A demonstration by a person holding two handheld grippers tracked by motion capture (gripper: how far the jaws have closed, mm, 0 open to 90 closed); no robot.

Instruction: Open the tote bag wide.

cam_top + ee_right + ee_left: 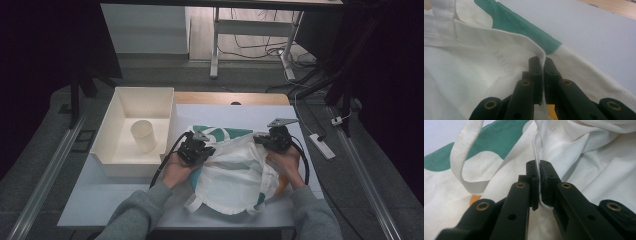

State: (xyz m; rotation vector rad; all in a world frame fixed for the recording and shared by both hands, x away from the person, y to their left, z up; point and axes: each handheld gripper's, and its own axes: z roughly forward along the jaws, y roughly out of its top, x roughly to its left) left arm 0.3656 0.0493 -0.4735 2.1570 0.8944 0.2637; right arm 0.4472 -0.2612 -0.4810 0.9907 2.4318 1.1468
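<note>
A white cloth tote bag (235, 170) with green and orange patches lies crumpled on the table's near middle. My left gripper (196, 149) sits at the bag's left side, shut on a fold of its white fabric (539, 173); a strap (461, 157) loops to the left of the jaws. At the bag's upper right, my right gripper (274, 140) is shut on the bag's hemmed edge (543, 62). The green patch (519, 26) runs just beyond that edge. Both hands rest low against the bag.
A white rectangular bin (134, 131) stands on the table's left side with a pale cylinder cup (144, 135) inside it. A power strip (322, 146) lies on the floor off the right edge. Desk legs and cables stand beyond the far edge.
</note>
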